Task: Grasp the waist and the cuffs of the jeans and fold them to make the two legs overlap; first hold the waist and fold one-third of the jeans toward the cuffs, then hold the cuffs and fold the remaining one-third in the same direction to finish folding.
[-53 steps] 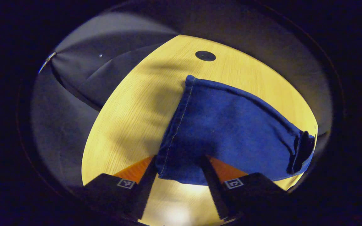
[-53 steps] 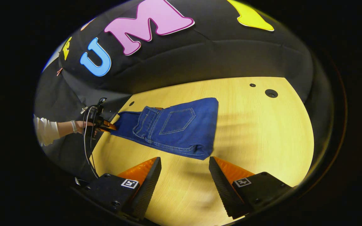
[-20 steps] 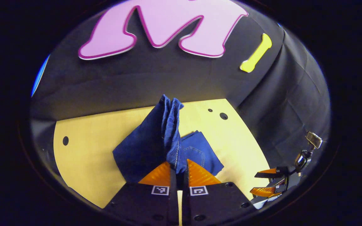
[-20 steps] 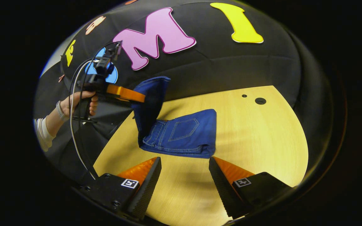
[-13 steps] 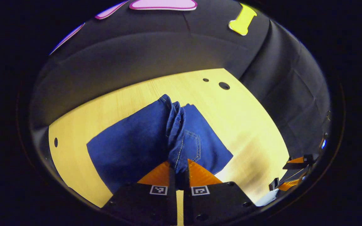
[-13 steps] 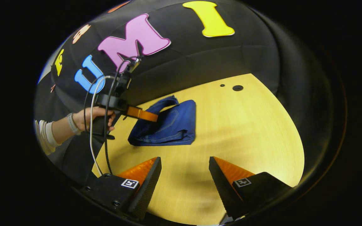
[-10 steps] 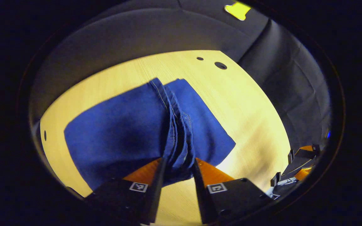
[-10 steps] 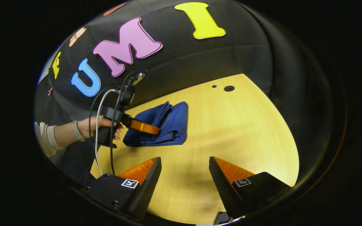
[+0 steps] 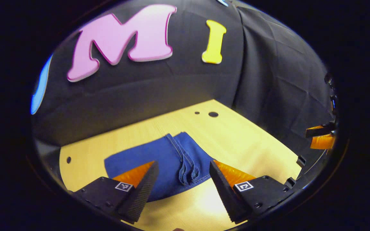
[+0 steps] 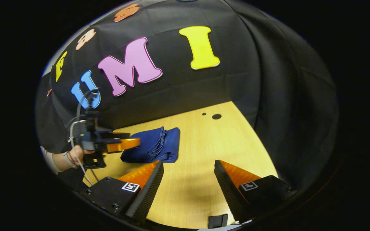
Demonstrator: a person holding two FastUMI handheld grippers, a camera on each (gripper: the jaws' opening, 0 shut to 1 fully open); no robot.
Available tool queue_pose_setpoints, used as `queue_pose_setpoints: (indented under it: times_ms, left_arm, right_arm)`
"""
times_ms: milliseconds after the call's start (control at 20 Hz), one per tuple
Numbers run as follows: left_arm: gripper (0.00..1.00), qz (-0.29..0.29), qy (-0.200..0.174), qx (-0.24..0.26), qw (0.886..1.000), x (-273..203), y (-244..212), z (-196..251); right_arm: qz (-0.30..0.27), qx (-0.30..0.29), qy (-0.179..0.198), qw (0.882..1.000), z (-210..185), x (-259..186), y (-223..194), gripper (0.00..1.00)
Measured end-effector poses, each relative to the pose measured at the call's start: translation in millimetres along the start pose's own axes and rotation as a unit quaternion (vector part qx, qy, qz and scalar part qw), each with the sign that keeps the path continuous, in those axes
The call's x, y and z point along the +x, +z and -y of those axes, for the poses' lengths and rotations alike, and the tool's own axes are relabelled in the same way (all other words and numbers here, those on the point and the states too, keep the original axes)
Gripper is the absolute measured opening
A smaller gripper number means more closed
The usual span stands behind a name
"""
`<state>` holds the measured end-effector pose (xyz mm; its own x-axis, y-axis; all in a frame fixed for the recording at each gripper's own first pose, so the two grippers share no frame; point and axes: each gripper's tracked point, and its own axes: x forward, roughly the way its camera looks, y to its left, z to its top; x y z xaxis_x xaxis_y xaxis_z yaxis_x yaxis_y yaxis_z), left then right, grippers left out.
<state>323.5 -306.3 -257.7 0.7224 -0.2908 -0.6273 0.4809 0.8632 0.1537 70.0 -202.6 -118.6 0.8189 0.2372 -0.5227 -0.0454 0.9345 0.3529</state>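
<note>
The left tool point(image 9: 181, 179) is spread wide and released, holding nothing, its fingers apart above the near edge of the folded jeans point(image 9: 159, 160). The right tool point(image 10: 188, 183) is likewise wide open over bare table point(image 10: 223, 144). Open wood runs from the jeans to the table's far corner. The jeans lie flat near the back edge, cuffs point(image 9: 188, 170) on top.

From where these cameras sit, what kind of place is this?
Probably a staged recording booth, not a home: a black cloth wall, a bare wooden table holding only folded jeans, and a hand-held left gripper trailing cables.
</note>
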Motion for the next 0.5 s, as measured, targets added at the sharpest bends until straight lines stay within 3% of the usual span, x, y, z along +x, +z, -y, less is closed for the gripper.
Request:
queue_pose_setpoints:
  times_ms: [200,400,500]
  left_arm:
    - [0.98,0.11,0.062,-0.006,0.992,-146,23,-16]
    - [0.98,0.153,0.113,-0.02,0.981,-261,-16,-12]
    - [0.97,0.166,0.144,-0.034,0.975,-308,-37,-16]
  right_arm:
    - [0.078,-0.022,0.003,0.997,-53,-49,52,0.97]
    - [0.183,-0.026,-0.001,0.983,-112,-101,95,0.97]
    - [0.206,-0.054,-0.003,0.977,-135,-122,99,0.97]
